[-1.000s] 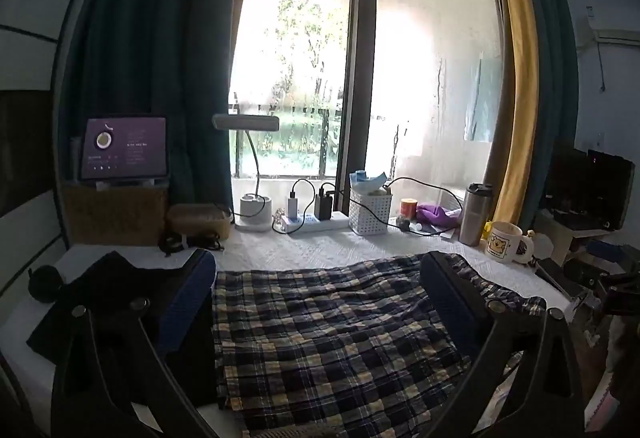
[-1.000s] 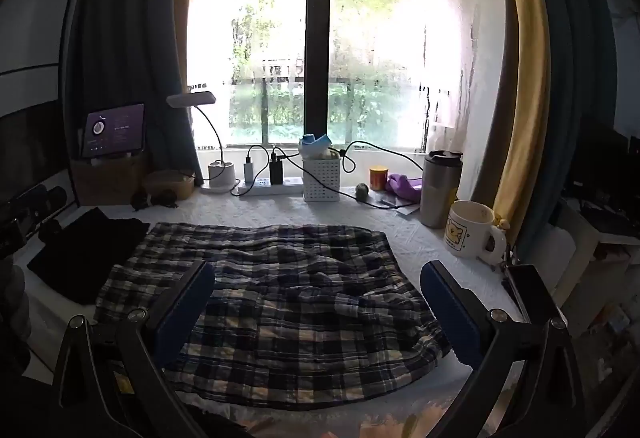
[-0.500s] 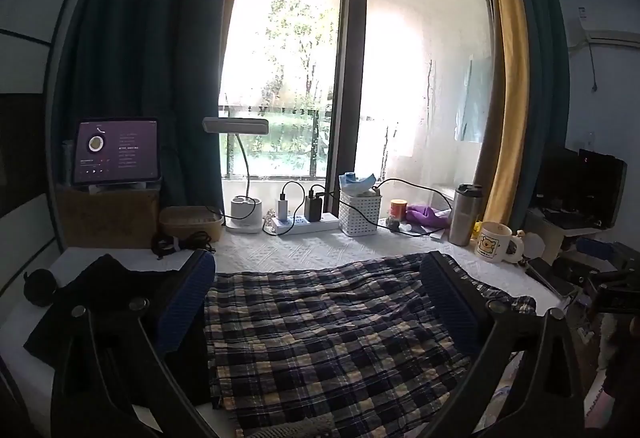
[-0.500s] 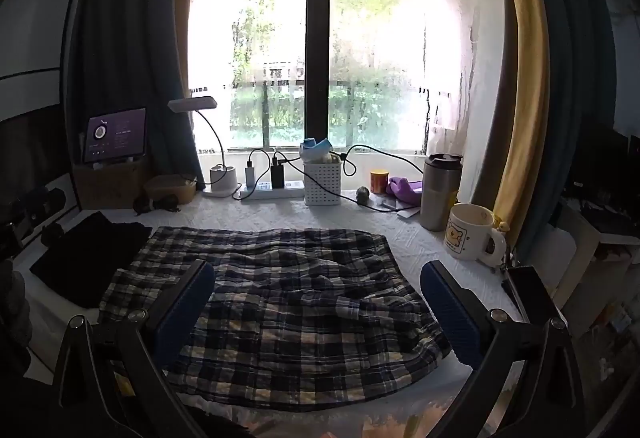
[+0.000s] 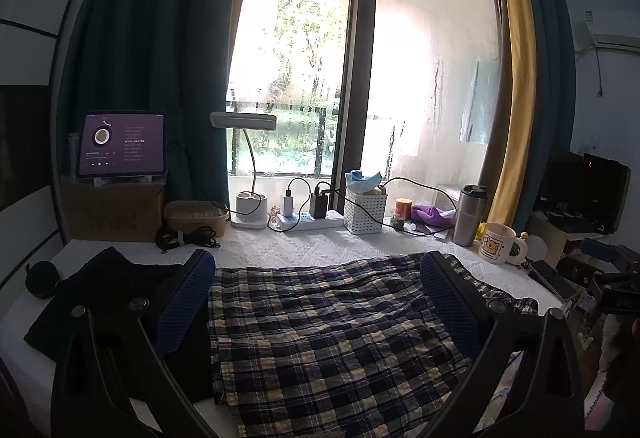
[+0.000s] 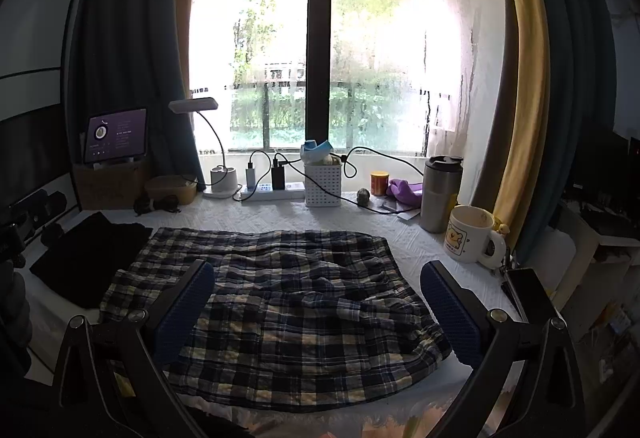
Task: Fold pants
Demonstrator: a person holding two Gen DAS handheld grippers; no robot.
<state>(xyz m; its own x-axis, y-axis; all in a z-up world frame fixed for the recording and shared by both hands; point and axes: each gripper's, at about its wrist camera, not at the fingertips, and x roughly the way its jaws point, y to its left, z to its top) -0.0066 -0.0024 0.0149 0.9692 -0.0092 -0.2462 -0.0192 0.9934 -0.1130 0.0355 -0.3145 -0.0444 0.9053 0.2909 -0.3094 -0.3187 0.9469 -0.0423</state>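
Note:
Dark blue and cream plaid pants (image 5: 328,334) lie spread flat on a white textured table cover (image 5: 304,246); they also show in the right wrist view (image 6: 288,310), rumpled near the right side. My left gripper (image 5: 316,302) is open and empty, hovering above the pants' left part. My right gripper (image 6: 316,302) is open and empty, hovering above the pants' near middle. Neither touches the cloth.
A black garment (image 5: 100,302) lies left of the pants. Along the window stand a tablet (image 5: 122,144) on a box, a desk lamp (image 5: 250,206), a power strip (image 5: 308,218), a white basket (image 5: 366,206), a steel tumbler (image 5: 468,216) and a mug (image 6: 472,234).
The left gripper has tilted or pulled back slightly, so the scene sits lower and smaller. The right gripper has lifted a little. Both stayed open; the pants have not moved.

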